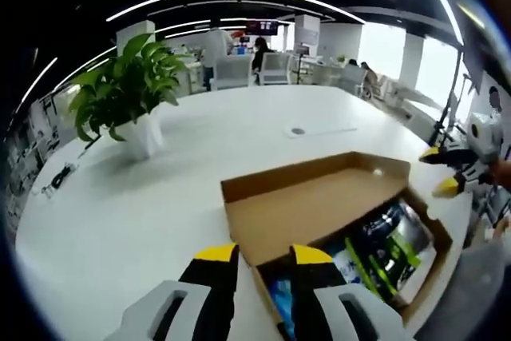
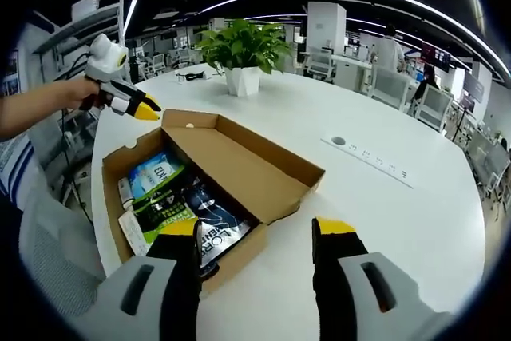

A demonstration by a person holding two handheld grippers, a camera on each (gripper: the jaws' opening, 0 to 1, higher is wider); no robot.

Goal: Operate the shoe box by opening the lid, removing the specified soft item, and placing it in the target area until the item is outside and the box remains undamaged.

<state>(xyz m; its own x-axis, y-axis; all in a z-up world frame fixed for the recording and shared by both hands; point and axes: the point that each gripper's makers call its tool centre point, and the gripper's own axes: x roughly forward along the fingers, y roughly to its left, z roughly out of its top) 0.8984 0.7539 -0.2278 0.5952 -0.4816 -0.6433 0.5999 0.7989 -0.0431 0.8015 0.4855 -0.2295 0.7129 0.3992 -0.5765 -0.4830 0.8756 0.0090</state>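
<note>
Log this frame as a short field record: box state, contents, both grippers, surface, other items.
box: cardboard shoe box, lid open and folded back flat
contents: soft packets in blue, green and black, inside the box
left gripper: left gripper open, jaws straddling the box's near edge
right gripper: right gripper open, over the box's near corner, holding nothing
surface: round white table
other items: potted plant; power outlet strip set in the table
item removed: not yet

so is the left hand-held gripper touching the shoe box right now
Apart. In the right gripper view the left hand-held gripper hangs in the air past the far corner of the open shoe box, with white table showing between its yellow tips and the cardboard.
</note>
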